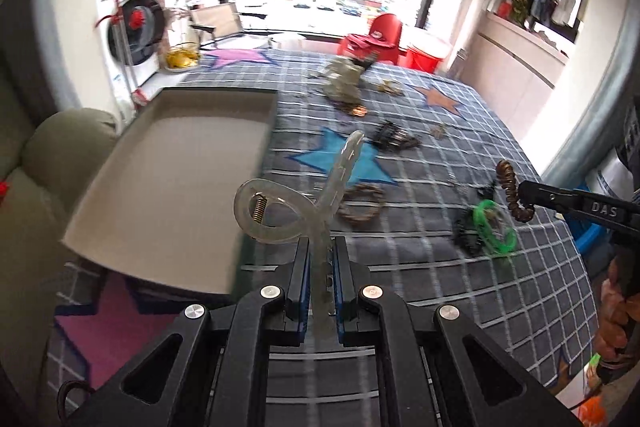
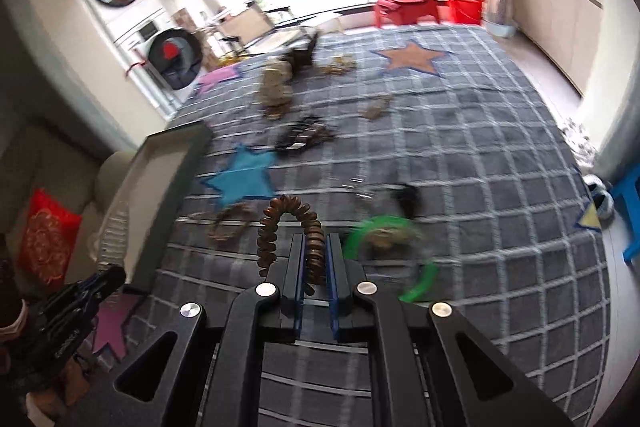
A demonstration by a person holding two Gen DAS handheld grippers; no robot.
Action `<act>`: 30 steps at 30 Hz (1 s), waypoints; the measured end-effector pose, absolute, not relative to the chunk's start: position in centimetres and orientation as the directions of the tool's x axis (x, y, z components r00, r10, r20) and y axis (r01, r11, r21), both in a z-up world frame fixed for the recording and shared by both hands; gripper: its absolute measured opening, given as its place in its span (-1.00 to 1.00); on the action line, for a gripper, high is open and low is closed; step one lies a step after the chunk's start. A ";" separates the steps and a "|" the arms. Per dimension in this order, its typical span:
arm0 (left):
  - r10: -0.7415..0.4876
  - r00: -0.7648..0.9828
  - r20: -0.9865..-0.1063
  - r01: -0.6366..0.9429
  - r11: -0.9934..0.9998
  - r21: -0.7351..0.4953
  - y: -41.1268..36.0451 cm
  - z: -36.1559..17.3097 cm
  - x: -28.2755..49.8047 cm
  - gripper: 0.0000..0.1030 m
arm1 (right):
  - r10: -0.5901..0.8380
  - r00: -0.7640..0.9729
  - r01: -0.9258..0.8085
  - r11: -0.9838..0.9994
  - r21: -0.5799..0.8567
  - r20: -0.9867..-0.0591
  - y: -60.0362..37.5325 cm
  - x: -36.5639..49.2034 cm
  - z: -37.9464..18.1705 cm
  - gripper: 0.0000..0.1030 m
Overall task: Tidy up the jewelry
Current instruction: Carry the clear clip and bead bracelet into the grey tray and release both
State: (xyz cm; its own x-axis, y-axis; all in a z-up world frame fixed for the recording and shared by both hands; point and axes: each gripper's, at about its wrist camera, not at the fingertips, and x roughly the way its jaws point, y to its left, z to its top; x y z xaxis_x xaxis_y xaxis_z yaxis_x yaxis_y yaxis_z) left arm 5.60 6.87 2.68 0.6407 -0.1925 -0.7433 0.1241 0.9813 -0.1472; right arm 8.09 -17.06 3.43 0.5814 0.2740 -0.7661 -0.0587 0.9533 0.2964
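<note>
Left wrist view: left tongs (image 1: 319,247) clamp one clear hair clip (image 1: 304,199) beside one grey tray (image 1: 168,187); right tongs (image 2: 316,247) clamp one brown spiral bracelet (image 2: 292,223) above the rug (image 2: 480,187), one green bangle (image 2: 400,251) below.

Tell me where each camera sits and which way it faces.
Left wrist: rides on the left gripper, looking over the rug to the window; it grips a clear hair clip; the tray lies left, the right gripper at right.
Right wrist: rides on the right gripper, facing likewise; it grips a brown coil.
Shared: blue star, green bangle.
</note>
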 end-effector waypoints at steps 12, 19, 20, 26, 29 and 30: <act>-0.023 0.669 -0.743 -0.067 0.994 -0.091 18.2 1.7 7.8 -0.77 | 0.427 0.496 -0.299 0.901 0.313 -0.756 -1.9 11.6 3.9 -0.80; 0.027 0.599 -0.800 -0.106 0.993 -0.046 21.0 -2.5 11.3 -0.77 | 0.461 0.394 -0.359 0.873 0.328 -0.795 5.6 13.8 0.1 -0.80; 0.029 0.586 -0.810 -0.110 0.993 -0.044 21.3 -3.1 11.6 -0.77 | 0.460 0.379 -0.364 0.872 0.328 -0.803 6.5 14.0 -0.6 -0.80; 0.048 0.527 -0.849 -0.122 0.992 -0.020 22.4 -5.8 13.5 -0.77 | 0.442 0.323 -0.368 0.874 0.319 -0.837 9.3 15.0 -3.2 -0.80; 0.063 0.504 -0.862 -0.100 0.995 0.014 22.3 -6.5 14.0 -0.76 | 0.430 0.294 -0.381 0.872 0.308 -0.854 10.4 14.9 -4.3 -0.80; 0.065 0.500 -0.864 -0.091 0.996 0.023 22.2 -6.5 14.0 -0.76 | 0.427 0.285 -0.386 0.871 0.305 -0.858 10.5 14.8 -4.6 -0.80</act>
